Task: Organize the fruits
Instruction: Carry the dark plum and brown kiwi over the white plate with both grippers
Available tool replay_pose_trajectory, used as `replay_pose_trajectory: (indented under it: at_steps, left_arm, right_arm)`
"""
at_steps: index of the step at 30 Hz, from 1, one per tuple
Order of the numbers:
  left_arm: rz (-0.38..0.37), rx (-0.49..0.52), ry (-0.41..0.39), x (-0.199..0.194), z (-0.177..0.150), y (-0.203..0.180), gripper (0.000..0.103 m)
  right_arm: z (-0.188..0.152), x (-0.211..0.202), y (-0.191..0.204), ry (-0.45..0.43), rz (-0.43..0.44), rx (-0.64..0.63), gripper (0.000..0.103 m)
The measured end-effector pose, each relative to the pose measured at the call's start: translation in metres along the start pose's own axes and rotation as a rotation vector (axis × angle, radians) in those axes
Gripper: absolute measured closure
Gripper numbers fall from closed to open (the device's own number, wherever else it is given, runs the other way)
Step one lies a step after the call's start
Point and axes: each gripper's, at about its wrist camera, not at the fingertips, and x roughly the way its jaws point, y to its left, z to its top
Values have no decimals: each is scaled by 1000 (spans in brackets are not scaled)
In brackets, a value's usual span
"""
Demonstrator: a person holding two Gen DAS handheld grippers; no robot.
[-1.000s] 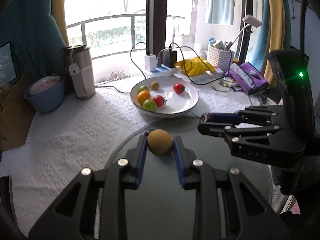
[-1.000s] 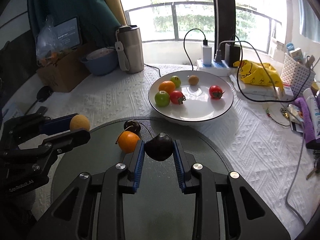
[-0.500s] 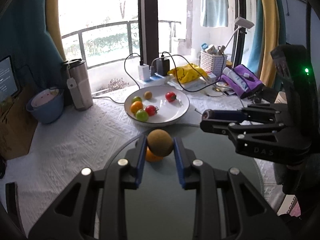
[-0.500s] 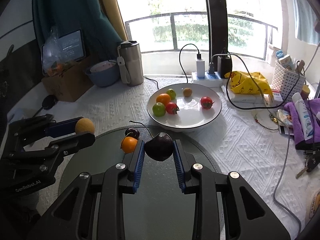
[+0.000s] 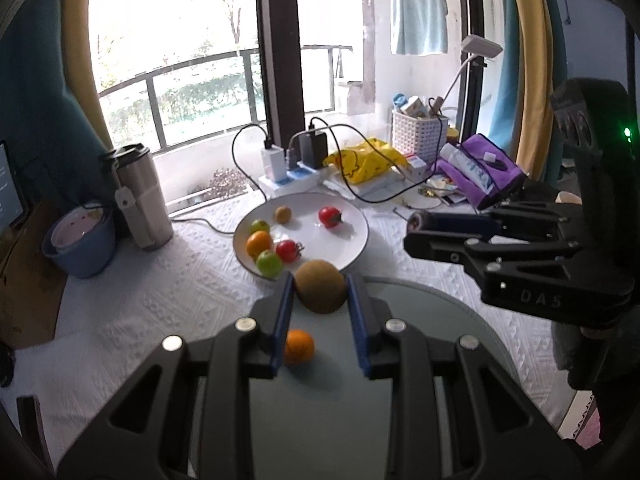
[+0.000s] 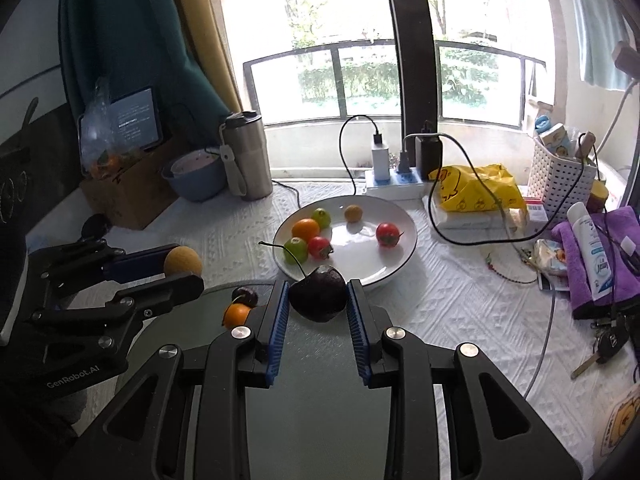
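Brown round fruit pinched between left gripper fingers

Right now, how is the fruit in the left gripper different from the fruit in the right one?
The brown fruit in the left gripper is tan, matte and stemless; the dark cherry in the right gripper is almost black, glossy, with a long thin stem. Both are small, roundish and pinched between blue pads, above the dark round mat.

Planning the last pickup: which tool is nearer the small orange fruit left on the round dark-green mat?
Left. The left tool, shut on a brown round fruit, hovers right above the small orange fruit; the right tool, gripping a dark cherry, sits off to its side.
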Motion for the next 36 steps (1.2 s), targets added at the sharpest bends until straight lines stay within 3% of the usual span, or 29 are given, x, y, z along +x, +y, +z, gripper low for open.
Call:
replay_pose_trajectory:
  at_steps: [12,24,36]
  left_arm:
    - [-19,-6,19,48,20,10,75]
    - [-55,-52,119,116,19,31,75]
    - [-84,-79,184,148,13,37,75]
  right_arm:
    - [17,30,-24,21,1,16,72]
    - [28,86,-41,82,24,26,72]
    - [20,123,-58,143,28,60,72]
